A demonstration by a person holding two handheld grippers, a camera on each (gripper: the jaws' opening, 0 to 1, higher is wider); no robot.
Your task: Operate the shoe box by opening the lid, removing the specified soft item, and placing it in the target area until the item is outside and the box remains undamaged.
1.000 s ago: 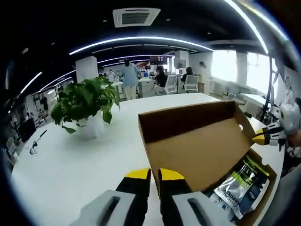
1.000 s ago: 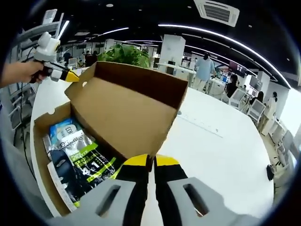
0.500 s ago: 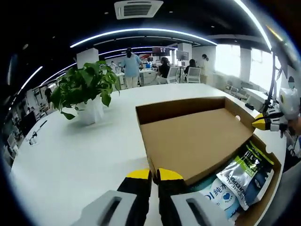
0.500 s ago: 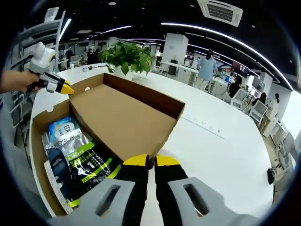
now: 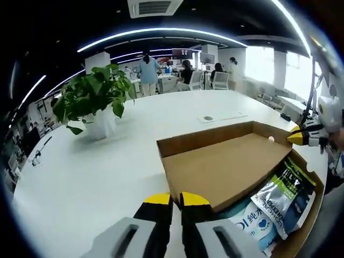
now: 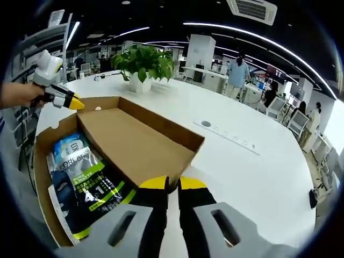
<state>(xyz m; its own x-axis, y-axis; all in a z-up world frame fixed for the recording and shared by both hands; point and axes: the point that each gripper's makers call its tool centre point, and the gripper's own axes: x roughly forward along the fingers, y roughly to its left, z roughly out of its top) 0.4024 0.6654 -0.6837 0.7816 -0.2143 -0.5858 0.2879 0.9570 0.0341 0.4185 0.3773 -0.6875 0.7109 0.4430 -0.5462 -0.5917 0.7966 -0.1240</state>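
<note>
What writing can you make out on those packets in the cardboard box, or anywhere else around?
"L'OREAL": on the blue packet in the shoe box.
"4" and "1", large: on the dark green-striped packet.
"纯水", partly cut off: on the pale blue packet in the left gripper view.
Smaller print on all packets: too blurred to read.

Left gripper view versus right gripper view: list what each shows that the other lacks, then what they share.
Left gripper view: bright windows and a white pouch with a blue heart. Right gripper view: a blue L'OREAL pouch and a dark object by the table's edge. Both: the open shoe box, its lid folded back, a green-and-black pouch and the potted plant.
</note>
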